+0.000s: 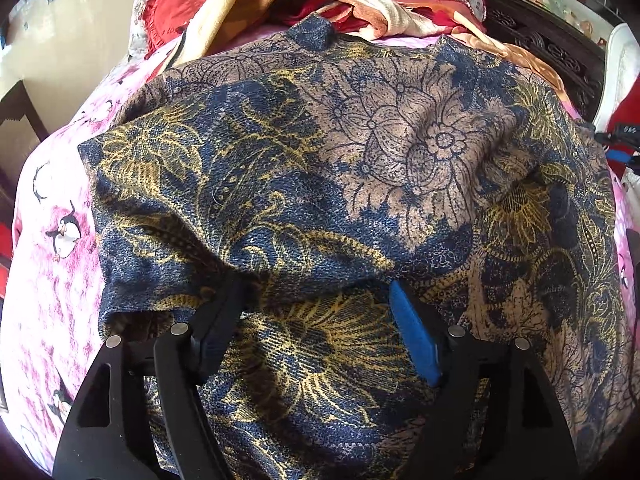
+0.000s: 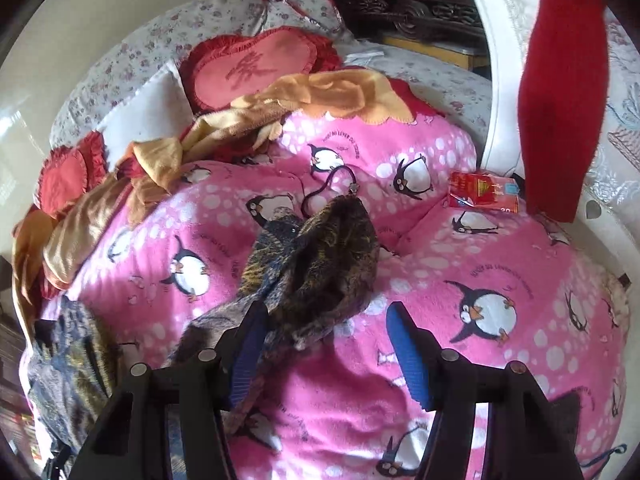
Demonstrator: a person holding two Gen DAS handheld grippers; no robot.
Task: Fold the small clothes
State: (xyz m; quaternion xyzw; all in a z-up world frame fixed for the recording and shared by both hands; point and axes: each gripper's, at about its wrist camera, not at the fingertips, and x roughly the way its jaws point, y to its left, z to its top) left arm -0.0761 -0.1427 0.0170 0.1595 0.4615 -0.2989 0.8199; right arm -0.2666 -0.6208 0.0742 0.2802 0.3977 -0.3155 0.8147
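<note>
A dark blue, tan and yellow floral garment (image 1: 340,168) lies spread over the pink penguin blanket (image 1: 52,280) and fills the left wrist view. My left gripper (image 1: 316,292) is open, its fingers resting on the cloth with a fold between them. In the right wrist view a bunched end of the same garment (image 2: 320,264) lies on the pink blanket (image 2: 480,248). My right gripper (image 2: 326,316) is open around that end; the cloth drapes over the left finger (image 2: 244,360), and the right finger (image 2: 408,356) stands apart from it.
Red cushions (image 2: 256,68) and orange cloths (image 2: 320,92) are heaped at the head of the bed. A red packet (image 2: 484,196) lies on the blanket at the right. A white chair frame with a red cloth (image 2: 560,92) stands beside it. A dark carved headboard (image 1: 552,48) is at the back.
</note>
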